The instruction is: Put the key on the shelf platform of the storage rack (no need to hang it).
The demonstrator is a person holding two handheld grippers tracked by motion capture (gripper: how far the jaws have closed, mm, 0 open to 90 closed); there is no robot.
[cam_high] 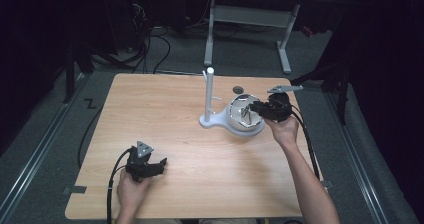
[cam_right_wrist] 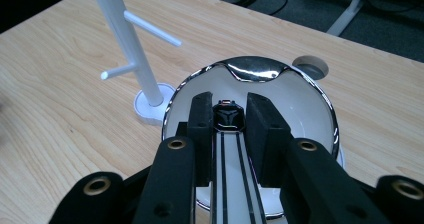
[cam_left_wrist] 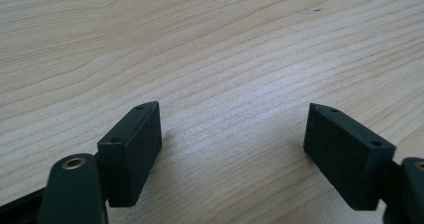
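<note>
Right gripper view – right tongs (cam_right_wrist: 227, 129) nipped on black-striped white strip (cam_right_wrist: 231, 174) inside chrome-rimmed bowl (cam_right_wrist: 320, 109) | left tongs (cam_left_wrist: 232, 156) wide apart, empty

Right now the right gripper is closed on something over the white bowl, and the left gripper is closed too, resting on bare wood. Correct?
Not quite. The left gripper is open: the left gripper view shows its jaws wide apart over bare table. The right gripper is indeed shut on a small dark object over the white bowl.

Matt wood-grain table (cam_high: 165, 104); glossy chrome-rimmed bowl (cam_right_wrist: 320, 96); smooth white plastic stand (cam_right_wrist: 127, 31)
</note>
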